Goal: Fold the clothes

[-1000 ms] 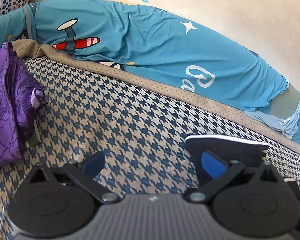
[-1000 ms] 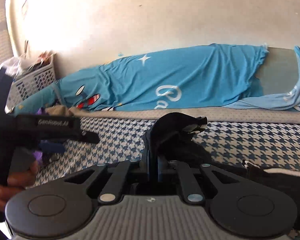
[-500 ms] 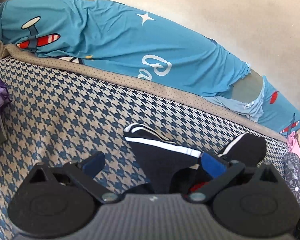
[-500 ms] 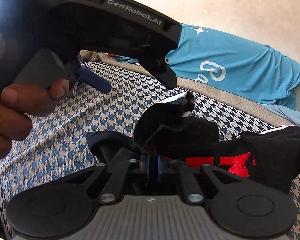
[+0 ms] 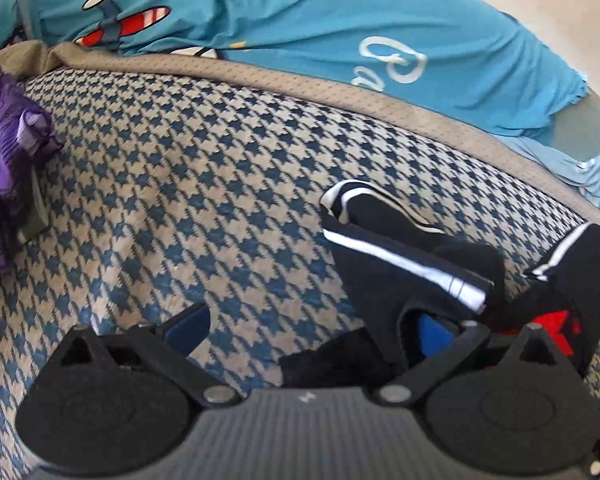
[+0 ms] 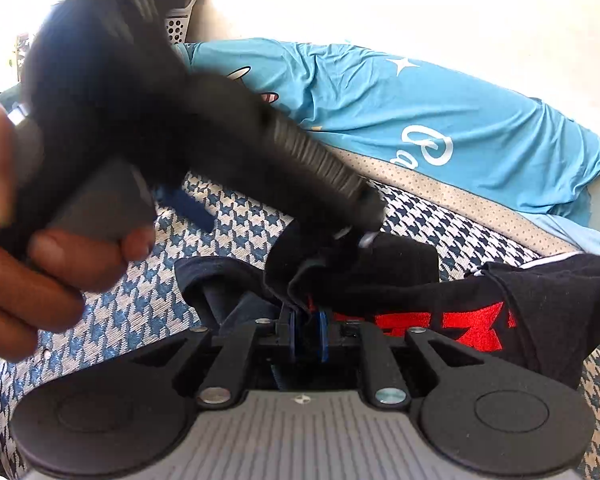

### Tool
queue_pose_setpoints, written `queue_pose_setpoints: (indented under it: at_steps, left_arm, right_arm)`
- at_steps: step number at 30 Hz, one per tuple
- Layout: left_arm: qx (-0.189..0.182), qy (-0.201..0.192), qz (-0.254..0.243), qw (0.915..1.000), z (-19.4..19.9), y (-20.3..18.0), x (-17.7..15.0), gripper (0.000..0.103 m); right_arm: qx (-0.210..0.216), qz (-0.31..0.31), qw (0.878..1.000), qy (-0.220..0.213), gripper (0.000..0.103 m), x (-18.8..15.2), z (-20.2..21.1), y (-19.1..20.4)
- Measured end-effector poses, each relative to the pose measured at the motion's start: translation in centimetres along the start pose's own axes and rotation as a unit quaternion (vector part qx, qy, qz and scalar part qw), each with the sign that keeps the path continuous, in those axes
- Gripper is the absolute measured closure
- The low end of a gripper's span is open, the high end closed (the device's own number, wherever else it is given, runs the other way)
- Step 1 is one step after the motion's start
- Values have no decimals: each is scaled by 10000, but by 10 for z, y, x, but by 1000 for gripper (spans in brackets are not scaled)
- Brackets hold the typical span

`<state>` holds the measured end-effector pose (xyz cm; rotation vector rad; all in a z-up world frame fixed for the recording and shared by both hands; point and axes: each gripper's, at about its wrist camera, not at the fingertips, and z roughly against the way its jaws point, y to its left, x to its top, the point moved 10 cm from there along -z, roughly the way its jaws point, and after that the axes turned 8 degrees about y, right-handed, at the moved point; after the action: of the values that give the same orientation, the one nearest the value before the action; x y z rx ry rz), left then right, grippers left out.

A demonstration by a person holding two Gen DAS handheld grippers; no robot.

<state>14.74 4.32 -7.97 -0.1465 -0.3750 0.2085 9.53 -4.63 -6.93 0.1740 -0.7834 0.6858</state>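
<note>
A black garment with white stripes and red lettering lies bunched on the houndstooth sofa seat. My left gripper is open; its right finger is under a fold of the garment and its left finger is over bare seat. My right gripper is shut on a bunched edge of the same black garment. The left gripper's body fills the upper left of the right wrist view, blurred, held by a hand.
A blue printed sheet covers the sofa back. A purple garment lies at the left of the seat. A white perforated basket stands behind the sofa.
My left gripper has moved down and closer to the black garment, its right finger now under a fold. My right gripper keeps its hold on the garment.
</note>
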Motion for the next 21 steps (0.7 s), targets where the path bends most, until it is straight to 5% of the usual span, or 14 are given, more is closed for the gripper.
queue_pose_setpoints:
  at_steps: [8,15,21]
  left_arm:
    - [406,136,17,9991,-11,14,-7,0]
    - [536,289,-41,9981,-20,14,-13,0]
    - [680,227,-166,9973,-21,14,-13,0]
  right_arm:
    - [260,-356,9990,-120,68,8,22,-24]
    - [-456,-1081,9925,-356,58,16,41,-92]
    - [-1275,-1840,9742,-297,49,5,49,-161]
